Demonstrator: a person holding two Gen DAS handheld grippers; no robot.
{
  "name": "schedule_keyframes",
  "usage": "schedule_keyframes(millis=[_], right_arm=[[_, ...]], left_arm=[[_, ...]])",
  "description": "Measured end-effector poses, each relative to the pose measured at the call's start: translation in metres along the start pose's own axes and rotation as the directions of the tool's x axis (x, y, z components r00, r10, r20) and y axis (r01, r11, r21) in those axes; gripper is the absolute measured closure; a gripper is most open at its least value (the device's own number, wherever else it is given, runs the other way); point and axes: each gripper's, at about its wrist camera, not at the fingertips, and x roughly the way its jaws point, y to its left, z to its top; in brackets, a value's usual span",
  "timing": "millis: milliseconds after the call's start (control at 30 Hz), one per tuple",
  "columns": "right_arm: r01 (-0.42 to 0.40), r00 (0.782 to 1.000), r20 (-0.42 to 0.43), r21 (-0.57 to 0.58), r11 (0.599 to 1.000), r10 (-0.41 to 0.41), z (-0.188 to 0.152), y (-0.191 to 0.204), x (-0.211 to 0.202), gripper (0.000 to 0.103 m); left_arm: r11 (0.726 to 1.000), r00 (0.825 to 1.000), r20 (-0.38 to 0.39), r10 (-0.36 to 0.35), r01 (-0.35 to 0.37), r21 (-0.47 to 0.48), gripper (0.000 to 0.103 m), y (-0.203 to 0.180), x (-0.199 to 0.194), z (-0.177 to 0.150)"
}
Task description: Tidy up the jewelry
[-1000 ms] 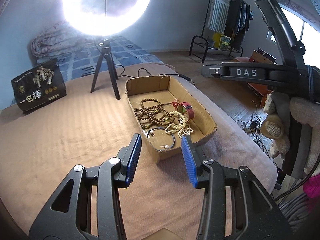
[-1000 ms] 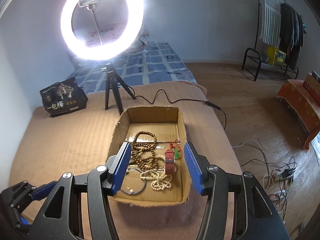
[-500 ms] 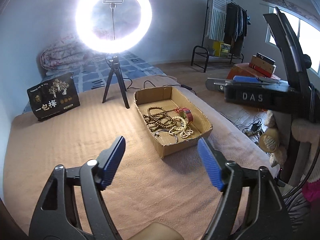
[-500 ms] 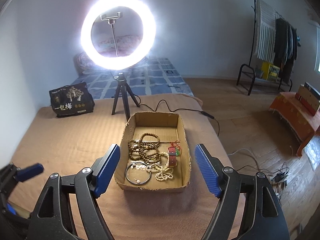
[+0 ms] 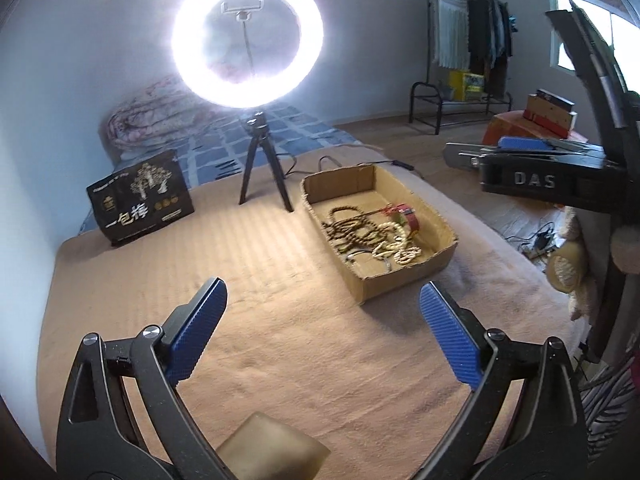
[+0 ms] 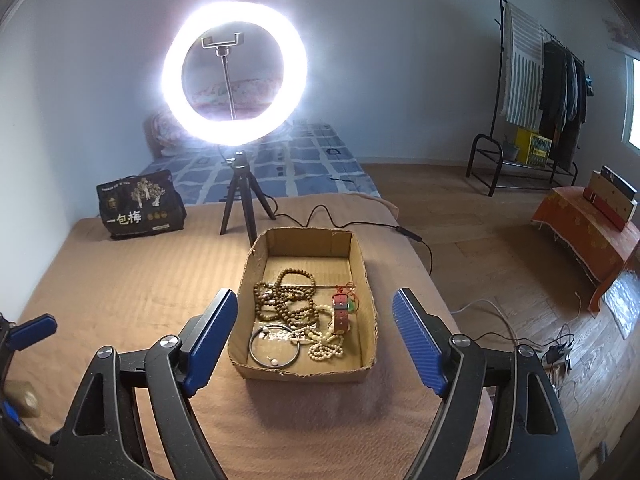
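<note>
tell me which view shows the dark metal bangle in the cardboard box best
Right wrist view: the thin dark metal bangle lies as a full ring in the open cardboard box's near corner. Left wrist view shows only a blurred sliver.

a home bedroom: mattress [image 6: 280,160], clothes rack [image 6: 536,80], folded quilt [image 5: 152,120].

The left gripper [image 5: 322,334] has black plastic arms with silver screws. Its ribbed finger pads [image 5: 198,332] are blue. The right gripper [image 6: 312,340] looks the same

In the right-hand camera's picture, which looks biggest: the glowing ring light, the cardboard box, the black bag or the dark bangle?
1. Ring light and cardboard box: too alike to rank.
2. Black bag, though it sits farther back.
3. Dark bangle, smallest.
</note>
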Motion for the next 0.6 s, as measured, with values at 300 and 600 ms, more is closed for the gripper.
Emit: schedule_keyframes(millis=[300,600], right_arm=[[-0.001,1.000,-0.013,-0.012,1.000,0.001,-0.0028,0.0020,0.0019,0.023],[-0.001,1.000,-0.015,-0.014,1.000,0.001,-0.0035,0.0024,0.0012,0.023]], left_arm=[[1.000,0.999,-0.029,0.023,-0.023,-0.005,0.004,0.0002,0.0068,-0.0011],[1.000,0.999,-0.029,0.022,-0.022,-0.005,0.003,-0.0003,0.0069,-0.0010]])
